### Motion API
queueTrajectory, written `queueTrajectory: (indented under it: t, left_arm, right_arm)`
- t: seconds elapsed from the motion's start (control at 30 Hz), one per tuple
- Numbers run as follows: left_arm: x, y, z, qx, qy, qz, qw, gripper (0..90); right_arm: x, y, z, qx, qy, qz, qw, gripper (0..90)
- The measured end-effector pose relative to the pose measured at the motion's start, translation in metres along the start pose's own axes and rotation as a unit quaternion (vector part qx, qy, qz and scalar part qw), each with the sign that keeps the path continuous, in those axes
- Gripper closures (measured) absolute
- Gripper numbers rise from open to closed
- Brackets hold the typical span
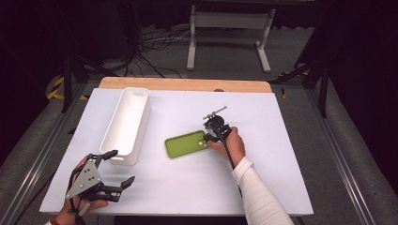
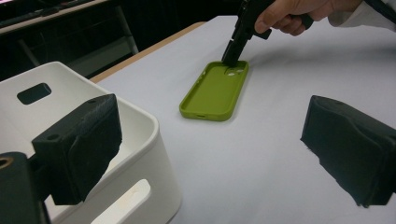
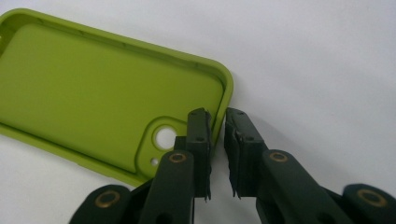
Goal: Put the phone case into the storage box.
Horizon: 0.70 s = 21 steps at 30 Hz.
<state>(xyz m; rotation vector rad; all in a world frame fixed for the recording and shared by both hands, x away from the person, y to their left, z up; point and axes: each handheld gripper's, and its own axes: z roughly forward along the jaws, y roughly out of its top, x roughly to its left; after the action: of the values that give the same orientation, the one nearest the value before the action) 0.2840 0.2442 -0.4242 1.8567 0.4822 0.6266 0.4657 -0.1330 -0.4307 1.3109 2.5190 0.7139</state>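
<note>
Case lies open-side up, long axis left-right, right gripper clamped on camera-end rim.

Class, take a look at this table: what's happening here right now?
A person works with tongs in each hand. The right tongs are pinching the end wall of a green phone case, at the camera-cutout end; the case lies open side up on the white table. The left tongs hang open near the white bin, holding nothing.

Overhead and low left views share the green case.
</note>
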Motion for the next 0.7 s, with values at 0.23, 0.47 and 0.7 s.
queueTrajectory:
  t: [0.23,0.47,0.7]
  left_arm:
    - [0.000,0.000,0.001,0.003,-0.001,0.000,1.0000,6.1]
    - [0.000,0.000,0.000,0.006,0.000,-0.002,1.0000,7.5]
    - [0.000,0.000,0.001,0.008,0.004,-0.005,0.9999,7.1]
  right_arm:
    - [0.006,-0.003,0.001,-0.017,-0.025,0.023,0.9993,88.1]
    - [0.012,-0.006,0.000,-0.035,-0.054,0.045,0.9970,88.5]
    - [0.003,-0.013,-0.010,-0.078,-0.050,0.098,0.9909,88.4]
